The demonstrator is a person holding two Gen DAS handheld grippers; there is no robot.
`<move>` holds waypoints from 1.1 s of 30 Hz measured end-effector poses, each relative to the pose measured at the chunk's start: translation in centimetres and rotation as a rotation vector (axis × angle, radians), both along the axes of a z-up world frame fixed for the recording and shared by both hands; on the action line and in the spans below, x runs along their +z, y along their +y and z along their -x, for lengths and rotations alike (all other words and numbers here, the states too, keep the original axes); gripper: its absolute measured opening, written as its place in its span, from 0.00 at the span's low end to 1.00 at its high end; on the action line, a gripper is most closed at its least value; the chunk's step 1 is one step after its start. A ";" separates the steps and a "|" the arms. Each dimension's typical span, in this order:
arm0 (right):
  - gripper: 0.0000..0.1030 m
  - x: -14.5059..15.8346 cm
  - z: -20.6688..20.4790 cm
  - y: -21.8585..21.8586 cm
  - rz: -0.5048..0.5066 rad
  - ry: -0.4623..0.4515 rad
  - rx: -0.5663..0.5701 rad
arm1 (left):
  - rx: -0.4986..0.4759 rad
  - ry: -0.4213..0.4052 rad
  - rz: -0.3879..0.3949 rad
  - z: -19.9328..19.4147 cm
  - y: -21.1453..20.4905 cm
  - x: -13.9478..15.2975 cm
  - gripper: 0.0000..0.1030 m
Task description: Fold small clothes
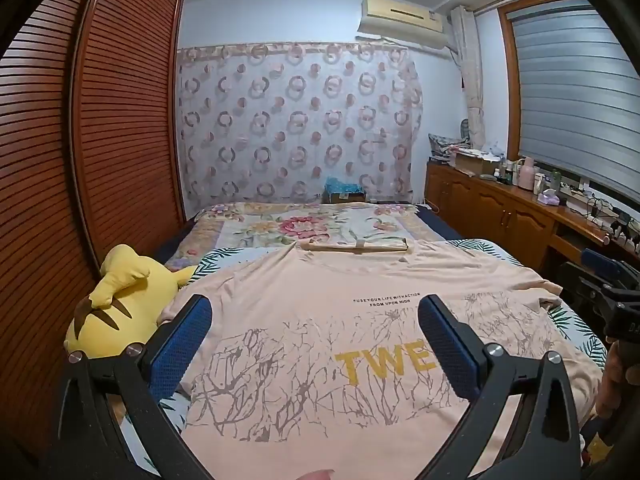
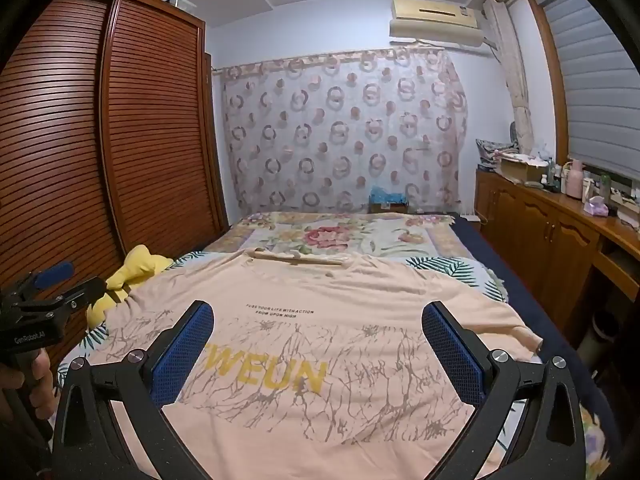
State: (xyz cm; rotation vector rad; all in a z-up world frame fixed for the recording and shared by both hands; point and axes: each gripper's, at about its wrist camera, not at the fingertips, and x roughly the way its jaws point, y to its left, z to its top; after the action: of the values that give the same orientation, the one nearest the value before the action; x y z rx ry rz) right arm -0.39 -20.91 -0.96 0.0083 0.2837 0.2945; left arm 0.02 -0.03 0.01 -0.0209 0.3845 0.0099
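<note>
**Ana:** Start with the left wrist view. What have I got under that claw?

**Me:** Your left claw (image 1: 314, 322) hangs over the near half of the T-shirt (image 1: 320, 292), jaws spread as wide as they go and nothing between them. The shirt lies print side up and flat on the bed (image 1: 576, 320), collar pointing away from us. I'd say it was spread like that so both side edges and the sleeves can be reached for a first fold. A yellow plush toy (image 1: 116, 300) sits at the shirt's left edge, touching the cloth, so a left sleeve grab could snag it.

**Ana:** Anything beyond the collar?

**Me:** A folded garment (image 1: 356, 246) lies just past it, probably parked there to keep the working area free. The right claw (image 1: 600, 280) shows at the frame's right edge.

**Ana:** Now the right wrist view.

**Me:** The right claw (image 2: 318, 326) is likewise released and empty, hovering above the yellow lettering, tipped slightly down. The shirt's right sleeve (image 2: 516, 332) drapes toward the bed's edge, near that claw. The left claw (image 2: 52, 276) is only partly in view at the left, in a hand (image 2: 32, 388).

**Ana:** So nothing is folded on this one?

**Me:** I judge not. Both claws look poised side by side to take hold.
</note>
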 end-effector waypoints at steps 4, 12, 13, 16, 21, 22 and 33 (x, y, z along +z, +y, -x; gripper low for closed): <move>1.00 0.0 0.0 0.0 -0.001 0.003 0.000 | 0.002 -0.002 0.001 0.0 0.1 -0.1 1.00; 1.00 0.2 0.1 -0.1 -0.003 0.003 0.001 | -0.002 -0.003 -0.005 0.2 0.0 0.1 1.00; 1.00 0.2 0.2 -0.1 -0.003 0.002 0.001 | -0.001 -0.004 -0.004 0.2 0.0 0.1 1.00; 1.00 -0.1 0.0 0.0 -0.001 0.008 0.001 | 0.001 0.001 -0.006 0.0 0.0 0.0 1.00; 1.00 -0.2 0.0 0.1 0.001 0.007 0.000 | 0.000 0.001 -0.007 0.0 0.0 0.0 1.00; 1.00 -0.1 0.0 0.0 0.000 0.008 0.001 | -0.001 0.001 -0.008 0.0 0.0 0.0 1.00; 1.00 -0.1 0.0 0.0 0.000 0.008 0.000 | -0.001 0.001 -0.011 0.0 0.0 0.0 1.00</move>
State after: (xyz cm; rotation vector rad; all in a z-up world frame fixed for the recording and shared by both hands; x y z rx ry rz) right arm -0.35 -20.91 -1.02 0.0097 0.2919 0.2942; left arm 0.03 -0.07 0.03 -0.0101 0.3853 0.0114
